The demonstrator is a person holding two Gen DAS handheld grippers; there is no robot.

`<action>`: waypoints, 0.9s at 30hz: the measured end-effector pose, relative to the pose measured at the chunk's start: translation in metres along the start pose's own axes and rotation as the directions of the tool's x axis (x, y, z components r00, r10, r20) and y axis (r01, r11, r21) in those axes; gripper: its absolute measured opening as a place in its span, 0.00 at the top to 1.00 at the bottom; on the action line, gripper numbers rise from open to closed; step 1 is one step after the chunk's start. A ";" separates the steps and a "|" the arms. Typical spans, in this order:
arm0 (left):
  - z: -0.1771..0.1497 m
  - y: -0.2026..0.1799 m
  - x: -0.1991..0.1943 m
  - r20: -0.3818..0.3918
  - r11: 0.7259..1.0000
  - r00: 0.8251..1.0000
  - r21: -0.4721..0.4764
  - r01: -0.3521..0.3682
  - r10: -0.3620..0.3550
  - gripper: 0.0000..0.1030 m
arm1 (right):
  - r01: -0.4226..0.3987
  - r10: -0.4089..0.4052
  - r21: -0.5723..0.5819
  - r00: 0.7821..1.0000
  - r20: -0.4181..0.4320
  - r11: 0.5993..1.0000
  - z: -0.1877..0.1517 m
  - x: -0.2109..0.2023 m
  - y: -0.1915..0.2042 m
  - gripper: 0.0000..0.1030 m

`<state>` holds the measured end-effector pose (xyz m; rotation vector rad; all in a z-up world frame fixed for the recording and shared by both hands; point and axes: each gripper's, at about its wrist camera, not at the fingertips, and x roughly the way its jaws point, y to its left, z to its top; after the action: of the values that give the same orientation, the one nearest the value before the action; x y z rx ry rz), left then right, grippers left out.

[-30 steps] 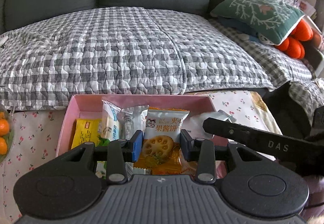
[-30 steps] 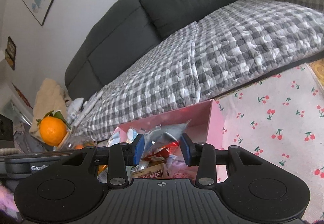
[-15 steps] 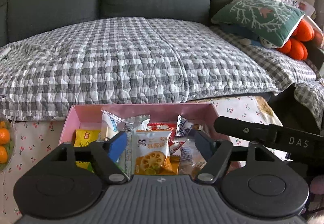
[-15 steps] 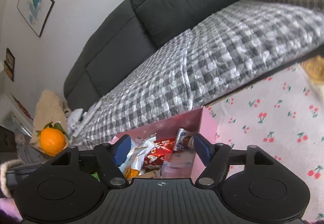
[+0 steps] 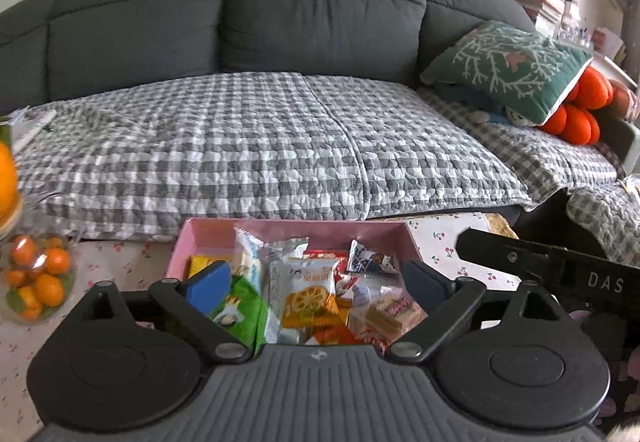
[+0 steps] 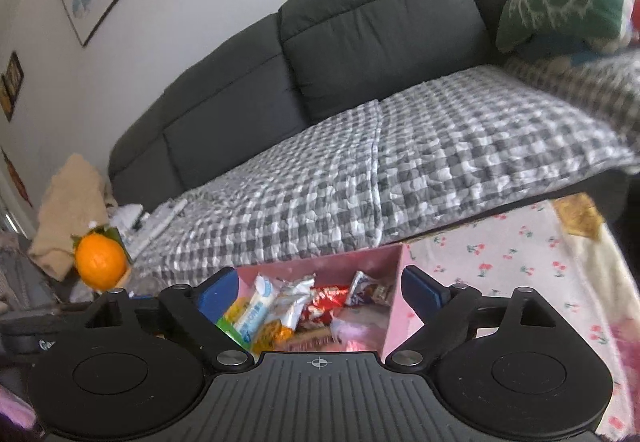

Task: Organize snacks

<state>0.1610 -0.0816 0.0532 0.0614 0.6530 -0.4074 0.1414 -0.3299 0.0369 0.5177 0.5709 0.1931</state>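
Note:
A pink box (image 5: 304,231) on the cherry-print tablecloth holds several snack packets: an orange lotus-root biscuit packet (image 5: 306,296), a green packet (image 5: 240,308), a white-blue one (image 5: 249,256) and red wrappers. My left gripper (image 5: 316,284) is open and empty above the box. The box also shows in the right wrist view (image 6: 394,306), with a red packet (image 6: 326,300) inside. My right gripper (image 6: 320,292) is open and empty above it. Part of the right gripper's body (image 5: 560,262) shows in the left view.
A grey sofa with a checked quilt (image 5: 260,146) stands right behind the table. A glass bowl of small oranges (image 5: 34,278) sits left of the box. A large orange (image 6: 100,262) stands at the left. A green cushion (image 5: 508,70) lies on the sofa's right.
Both grippers opened, releasing the packets they held into the pink box. Both have pulled back and up from it.

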 end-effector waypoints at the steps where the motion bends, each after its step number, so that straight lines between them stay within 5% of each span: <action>1: -0.002 0.000 -0.002 0.000 1.000 1.000 -0.005 -0.007 0.007 0.06 | 0.009 -0.009 -0.018 1.000 -0.008 1.000 -0.003 -0.005 0.004 0.12; 12: -0.040 0.021 -0.050 -0.071 0.987 0.991 -0.107 -0.117 0.110 0.01 | 0.112 -0.125 -0.157 0.989 -0.076 0.981 -0.029 -0.049 0.063 0.07; 27: -0.060 0.045 -0.107 -0.077 0.968 0.983 -0.177 -0.175 0.164 0.01 | 0.306 -0.347 -0.262 0.929 -0.128 0.915 -0.030 -0.120 0.159 0.00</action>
<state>0.0667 0.0077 0.0664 -0.0450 0.7382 -0.1794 0.0204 -0.2188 0.1536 0.1659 0.7834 -0.0164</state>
